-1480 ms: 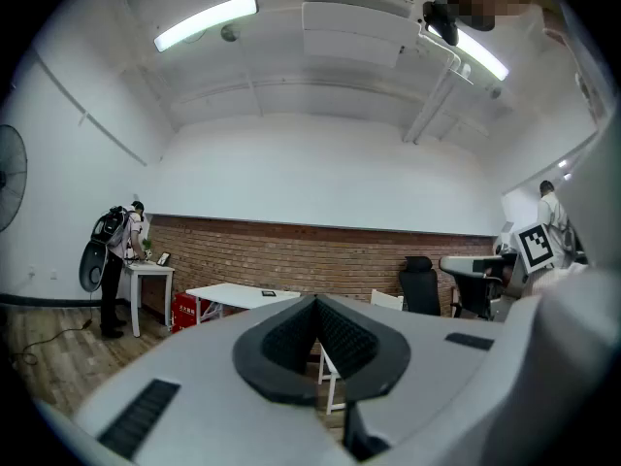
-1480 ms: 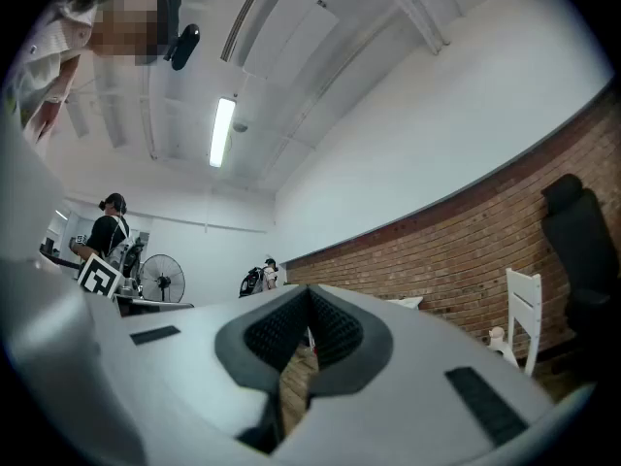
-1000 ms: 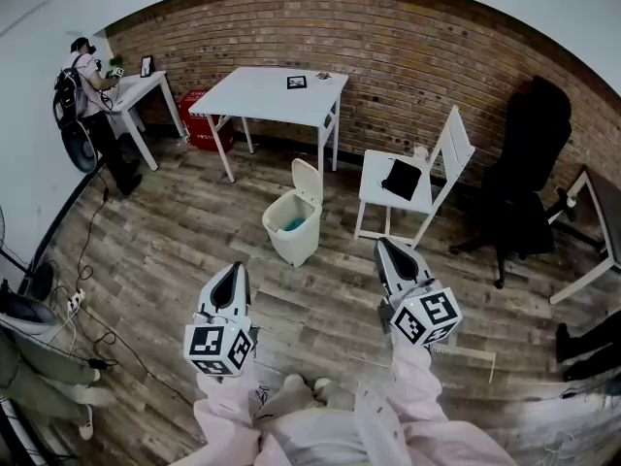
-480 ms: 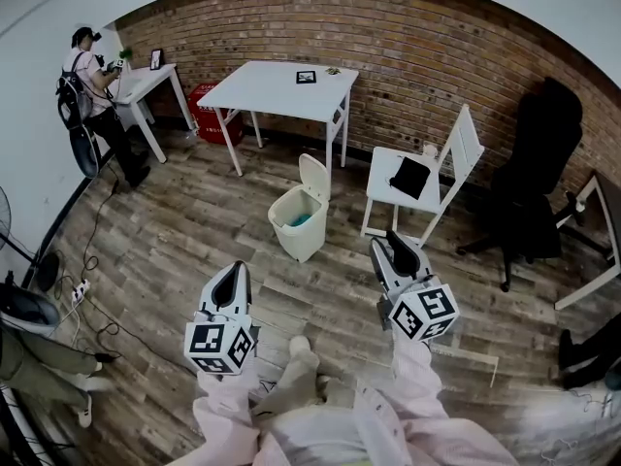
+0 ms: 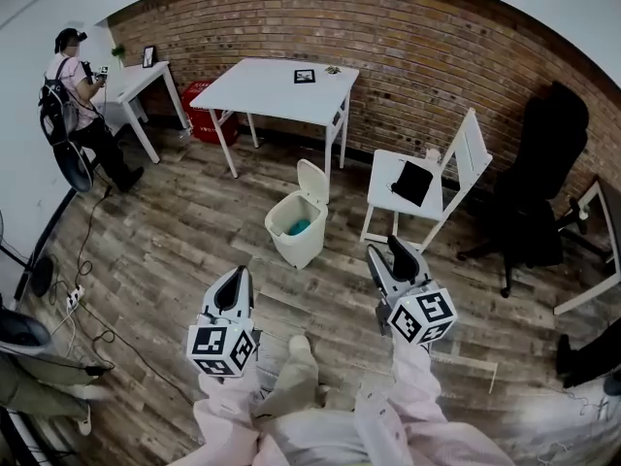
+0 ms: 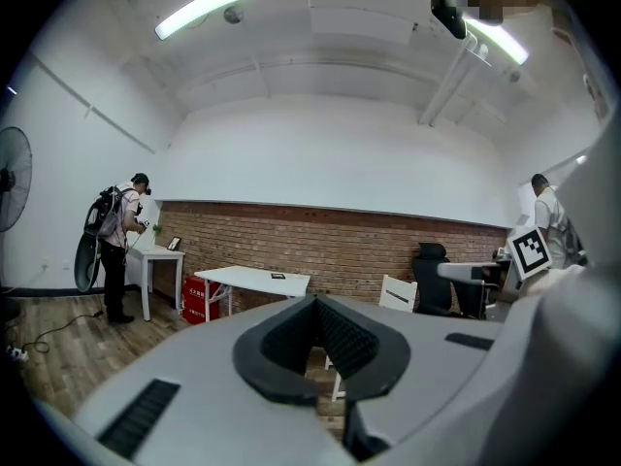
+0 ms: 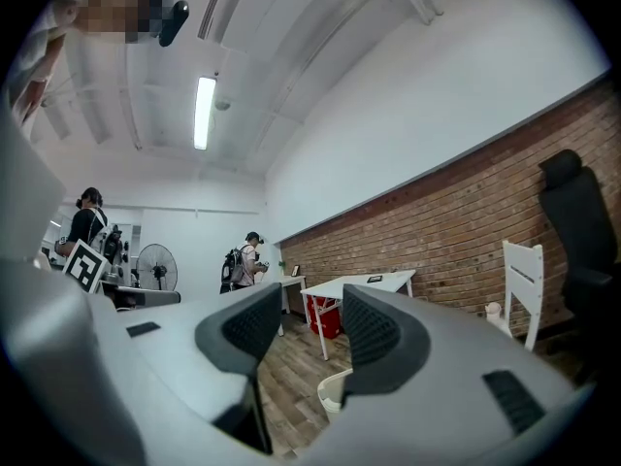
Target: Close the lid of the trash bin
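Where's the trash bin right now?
In the head view the trash bin stands on the wooden floor near the middle, its lid up, in front of the white table and left of the white chair.

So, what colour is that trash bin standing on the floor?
Cream white. The trash bin shows best in the head view.

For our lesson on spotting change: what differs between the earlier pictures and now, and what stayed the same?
The right gripper has just been opening its jaws; nothing is between them. The left gripper stayed shut and empty. The trash bin stays put, its lid still up, untouched by either gripper.
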A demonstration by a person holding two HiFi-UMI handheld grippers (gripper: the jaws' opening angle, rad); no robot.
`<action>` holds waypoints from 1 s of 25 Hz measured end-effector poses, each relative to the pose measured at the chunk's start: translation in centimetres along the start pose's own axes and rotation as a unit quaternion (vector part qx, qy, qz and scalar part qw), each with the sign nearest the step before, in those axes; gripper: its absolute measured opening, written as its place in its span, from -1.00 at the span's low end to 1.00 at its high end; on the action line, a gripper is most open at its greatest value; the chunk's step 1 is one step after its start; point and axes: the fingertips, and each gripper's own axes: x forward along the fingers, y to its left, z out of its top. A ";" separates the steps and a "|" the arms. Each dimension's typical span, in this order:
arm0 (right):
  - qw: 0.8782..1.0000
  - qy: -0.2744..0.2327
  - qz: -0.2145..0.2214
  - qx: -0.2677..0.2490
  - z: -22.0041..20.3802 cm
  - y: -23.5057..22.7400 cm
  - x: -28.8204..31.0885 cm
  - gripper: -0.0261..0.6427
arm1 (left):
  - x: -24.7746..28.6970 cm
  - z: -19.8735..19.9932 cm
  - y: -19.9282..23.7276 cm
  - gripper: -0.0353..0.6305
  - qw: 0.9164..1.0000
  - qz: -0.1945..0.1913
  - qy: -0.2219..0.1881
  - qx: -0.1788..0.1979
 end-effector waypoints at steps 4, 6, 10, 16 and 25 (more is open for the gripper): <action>1.000 0.007 -0.014 0.006 -0.9 -1.8 3.9 -0.36 | 3.7 -0.5 2.2 -0.92 1.000 0.002 0.013 -0.010; 1.000 0.008 -0.020 0.011 -1.2 -2.7 6.0 -0.34 | 5.6 -0.6 3.2 -0.92 1.000 0.000 0.018 -0.011; 0.999 0.009 -0.023 0.022 -1.6 -3.5 10.2 -0.34 | 9.2 -0.3 5.6 -0.92 1.000 -0.005 0.024 -0.011; 0.998 0.012 -0.039 0.039 -1.8 -5.5 14.7 -0.34 | 14.6 0.0 7.9 -0.92 0.999 -0.022 0.030 -0.020; 0.997 0.022 -0.045 0.059 -3.2 -7.2 19.4 -0.34 | 19.5 0.3 10.6 -0.92 0.999 -0.034 0.033 -0.018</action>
